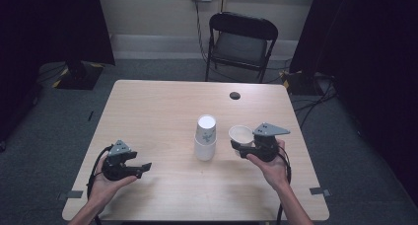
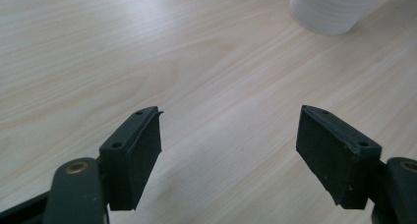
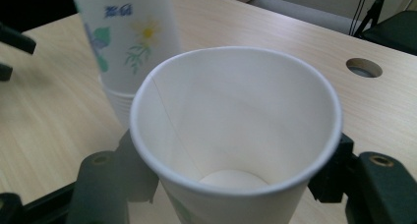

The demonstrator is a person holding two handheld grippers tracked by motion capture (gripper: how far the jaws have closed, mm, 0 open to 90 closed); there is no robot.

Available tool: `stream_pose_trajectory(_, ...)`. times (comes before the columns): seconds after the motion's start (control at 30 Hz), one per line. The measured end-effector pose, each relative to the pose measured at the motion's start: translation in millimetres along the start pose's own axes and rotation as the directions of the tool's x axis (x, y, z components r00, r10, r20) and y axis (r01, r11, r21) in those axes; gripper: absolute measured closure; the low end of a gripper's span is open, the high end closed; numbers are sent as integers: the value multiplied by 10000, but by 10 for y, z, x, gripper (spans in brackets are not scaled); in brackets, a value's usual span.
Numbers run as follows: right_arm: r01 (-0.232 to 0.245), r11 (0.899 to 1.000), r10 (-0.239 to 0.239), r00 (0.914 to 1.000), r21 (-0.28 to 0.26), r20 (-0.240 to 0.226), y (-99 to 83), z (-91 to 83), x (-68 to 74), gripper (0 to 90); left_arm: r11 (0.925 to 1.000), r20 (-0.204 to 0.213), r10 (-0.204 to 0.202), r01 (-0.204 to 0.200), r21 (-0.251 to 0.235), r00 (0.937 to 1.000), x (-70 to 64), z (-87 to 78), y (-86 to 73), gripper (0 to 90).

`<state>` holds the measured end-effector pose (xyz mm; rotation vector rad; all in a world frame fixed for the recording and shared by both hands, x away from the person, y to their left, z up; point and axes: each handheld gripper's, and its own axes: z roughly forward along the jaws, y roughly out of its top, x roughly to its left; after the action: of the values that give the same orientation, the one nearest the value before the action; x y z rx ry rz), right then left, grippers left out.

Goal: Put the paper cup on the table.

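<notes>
Held a light, thin-walled, easily crushed paper cup [image 3: 236, 135] clamped at mid-wall in the right gripper [image 1: 246, 147], at three o'clock of the cup stack [image 1: 205, 137]; kept left gripper [image 1: 143, 168] jaws apart, empty.

The left gripper [image 1: 140, 168] hangs low with jaws spread wide, while the right gripper [image 1: 238, 147] is raised, jaws clamped.
</notes>
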<state>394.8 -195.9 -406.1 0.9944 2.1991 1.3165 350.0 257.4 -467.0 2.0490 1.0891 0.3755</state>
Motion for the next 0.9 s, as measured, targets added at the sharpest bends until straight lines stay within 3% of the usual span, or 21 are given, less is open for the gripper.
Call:
stream_pose_trajectory(0.1,-358,9993,359,9993,-101,84,5,30,-90,354,9991,-272,-121,133,408,9996,73,64,-63,247)
stream_pose_trajectory(0.23,-551,9985,550,9980,25,298,12,124,-208,354,9984,-556,-162,192,535,9983,119,118,-99,239)
stream_pose_trajectory(0.37,-565,9984,561,9971,73,511,41,226,-295,354,9959,-732,-24,91,905,9973,145,184,-134,238)
stream_pose_trajectory(0.4,-544,9985,537,9967,93,605,42,255,-304,354,9955,-716,177,-109,937,9973,152,184,-137,234)
stream_pose_trajectory(0.6,-709,9972,687,9945,240,794,-4,441,-348,352,9973,-942,286,-221,695,9951,146,181,-182,226)
stream_pose_trajectory(0.73,-804,9960,764,9922,381,984,-39,550,-401,351,9991,-1164,157,-110,413,9931,158,194,-224,158)
stream_pose_trajectory(0.9,-980,9938,916,9891,518,1151,-88,635,-448,348,9998,-1177,183,-172,107,9929,160,190,-265,147)
